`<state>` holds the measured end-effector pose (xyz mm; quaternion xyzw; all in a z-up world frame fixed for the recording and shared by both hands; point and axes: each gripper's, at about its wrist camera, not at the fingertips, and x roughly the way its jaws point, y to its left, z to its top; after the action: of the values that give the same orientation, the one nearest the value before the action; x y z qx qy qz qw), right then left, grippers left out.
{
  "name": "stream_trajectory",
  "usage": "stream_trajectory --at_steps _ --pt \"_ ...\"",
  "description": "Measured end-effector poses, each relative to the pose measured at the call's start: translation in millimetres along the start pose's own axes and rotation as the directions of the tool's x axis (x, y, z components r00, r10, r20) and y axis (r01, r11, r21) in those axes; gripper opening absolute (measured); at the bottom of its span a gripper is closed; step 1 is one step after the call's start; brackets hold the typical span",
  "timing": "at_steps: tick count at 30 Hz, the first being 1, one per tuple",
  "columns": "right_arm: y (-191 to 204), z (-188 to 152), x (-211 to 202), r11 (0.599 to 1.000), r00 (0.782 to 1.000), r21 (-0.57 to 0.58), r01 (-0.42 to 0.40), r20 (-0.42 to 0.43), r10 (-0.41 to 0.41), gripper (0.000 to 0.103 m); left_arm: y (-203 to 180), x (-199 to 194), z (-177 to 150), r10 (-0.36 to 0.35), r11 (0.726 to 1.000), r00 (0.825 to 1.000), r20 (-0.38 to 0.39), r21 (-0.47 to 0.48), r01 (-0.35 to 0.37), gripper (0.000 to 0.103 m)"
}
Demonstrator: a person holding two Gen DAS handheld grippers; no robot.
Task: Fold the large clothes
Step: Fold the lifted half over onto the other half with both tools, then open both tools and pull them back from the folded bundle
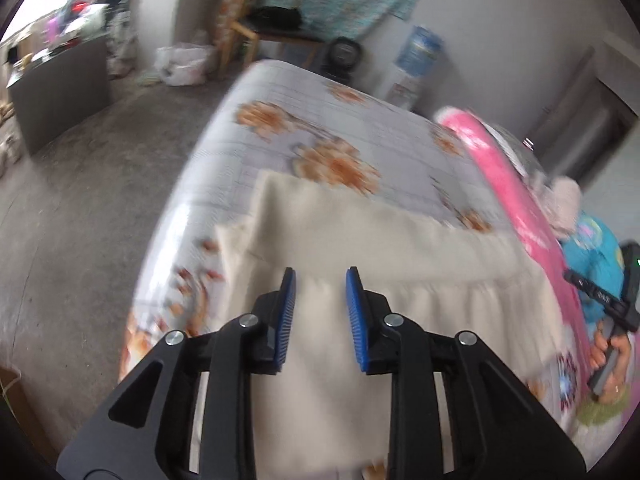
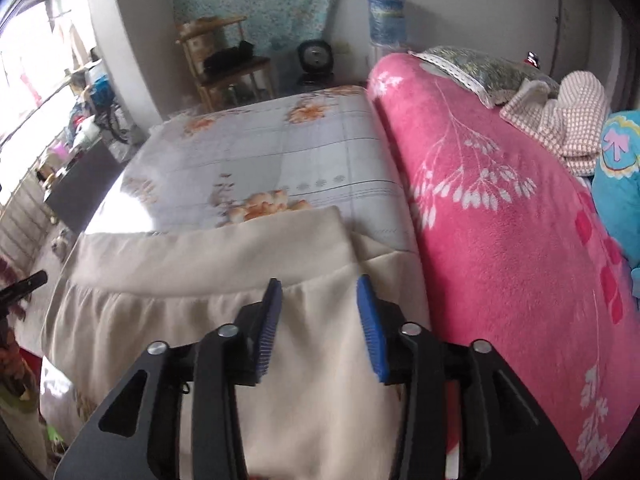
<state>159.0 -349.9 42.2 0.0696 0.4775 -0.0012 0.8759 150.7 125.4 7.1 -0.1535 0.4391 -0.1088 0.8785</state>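
Right up close, the left gripper (image 1: 320,280) and the right gripper (image 2: 319,289) both hang over the cream garment (image 1: 360,248), fingers apart, holding nothing. It lies folded on the flowered bed sheet (image 2: 248,152), beside the pink blanket (image 2: 500,200). I think the fold is laid; next, press it flat and line up the edges before folding again.

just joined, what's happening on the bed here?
A person with a handheld gripper in each hand is folding a cream garment laid on the floral bedsheet, beside a pink blanket. The left gripper and right gripper are both open above the cloth, gripping nothing.
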Motion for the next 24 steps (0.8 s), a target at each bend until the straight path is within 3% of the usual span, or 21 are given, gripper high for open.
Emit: stream_trajectory --at_steps 3,6,8,9,12,15,18,20,23,24 --pt "12.5 -28.8 -11.4 0.998 0.999 -0.058 -0.025 -0.025 0.023 0.048 -3.8 -0.8 -32.4 -0.042 0.999 0.997 -0.066 -0.009 0.041 0.034" --pt "-1.1 -63.7 9.1 1.0 0.993 -0.025 0.018 -0.118 -0.021 0.048 9.5 12.9 -59.9 0.026 0.999 0.994 -0.109 -0.029 -0.029 0.03" --pt "-16.2 -80.3 27.6 0.996 0.98 -0.004 0.089 -0.176 -0.089 0.046 16.0 8.5 -64.4 0.002 0.999 0.997 -0.078 -0.043 -0.006 0.027" --pt "-19.1 -82.4 26.1 0.997 0.984 0.015 0.076 -0.165 -0.072 0.046 15.7 6.8 -63.2 0.011 0.999 0.997 -0.082 -0.04 -0.014 0.027" --pt "-5.6 -73.0 -1.3 0.992 0.984 0.008 0.127 -0.13 -0.125 0.047 2.9 -7.9 -61.0 0.093 0.996 0.995 -0.046 0.015 -0.092 0.031" --pt "25.1 -67.5 -27.8 0.999 0.998 -0.009 0.049 -0.049 -0.049 0.047 -25.3 -19.4 -63.9 0.041 0.994 0.999 0.0 0.106 -0.04 0.036" --pt "73.8 -69.3 -30.7 0.992 0.996 -0.081 -0.092 -0.019 0.091 0.048 -59.6 -7.6 -71.7 -0.003 0.978 1.0 -0.024 0.207 0.008 0.04" --pt "109.9 -75.3 -20.5 0.977 0.992 -0.166 -0.13 -0.021 0.128 0.05 -81.3 7.0 -79.4 0.017 0.962 0.999 -0.037 0.273 -0.006 0.045" --pt "143.4 -87.6 4.3 0.959 0.985 -0.227 -0.172 -0.061 0.162 0.05 -90.0 33.8 -93.9 0.134 0.944 0.989 -0.059 0.312 -0.109 0.049" --pt "149.9 -93.2 17.8 0.957 0.985 -0.24 -0.161 -0.097 0.142 0.05 -90.1 35.3 -96.5 0.143 0.939 0.989 -0.036 0.32 -0.124 0.049"
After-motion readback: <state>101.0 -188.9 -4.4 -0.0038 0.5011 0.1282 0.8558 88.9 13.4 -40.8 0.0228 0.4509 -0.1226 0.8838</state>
